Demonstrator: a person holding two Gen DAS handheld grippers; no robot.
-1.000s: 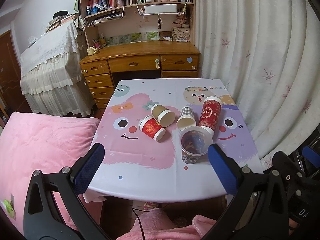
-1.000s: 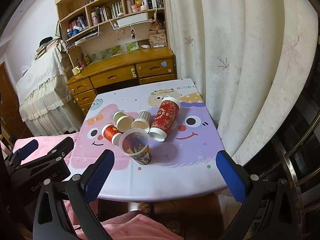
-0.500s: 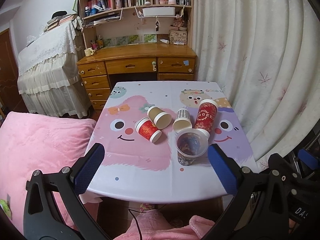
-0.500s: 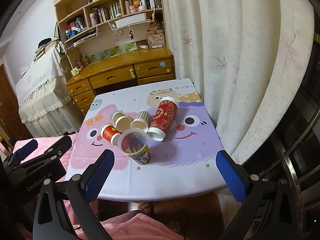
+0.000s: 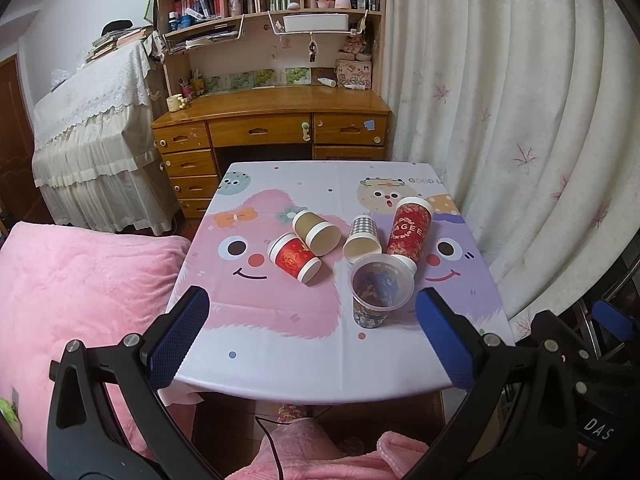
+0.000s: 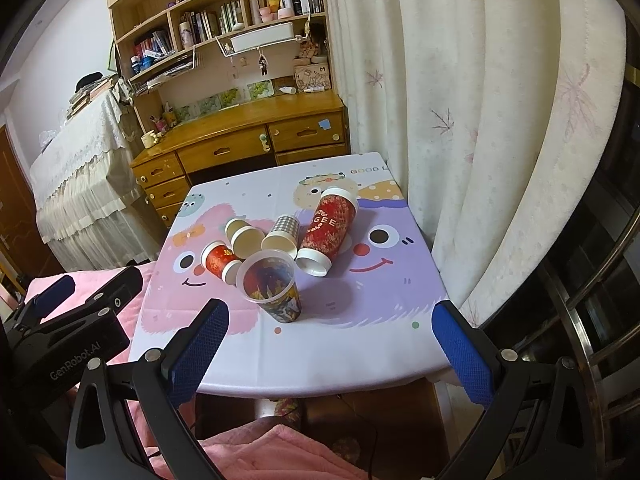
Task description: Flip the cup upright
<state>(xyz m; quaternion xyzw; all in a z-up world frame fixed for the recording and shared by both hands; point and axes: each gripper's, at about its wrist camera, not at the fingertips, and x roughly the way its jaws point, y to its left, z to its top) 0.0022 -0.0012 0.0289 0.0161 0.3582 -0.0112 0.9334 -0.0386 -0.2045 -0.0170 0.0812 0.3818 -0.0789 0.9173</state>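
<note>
Several paper cups lie on their sides on the cartoon tablecloth (image 5: 280, 320): a small red cup (image 5: 294, 258) (image 6: 218, 260), a tan cup (image 5: 316, 230) (image 6: 242, 236), a checked cup (image 5: 362, 236) (image 6: 282, 234) and a tall red cup (image 5: 410, 230) (image 6: 330, 228). A clear patterned cup (image 5: 378, 294) (image 6: 274, 288) stands upright in front of them. My left gripper (image 5: 312, 332) is open and empty, back from the table's near edge. My right gripper (image 6: 330, 340) is open and empty, also off the near edge.
A white curtain (image 5: 500, 120) hangs along the table's right side. A wooden desk (image 5: 272, 120) with shelves stands behind the table. A pink blanket (image 5: 80, 280) lies to the left. The left gripper's body (image 6: 64, 328) shows at the left of the right wrist view.
Both grippers have drawn back and risen slightly from the table, so the cups look a little farther away. No cup has moved.
</note>
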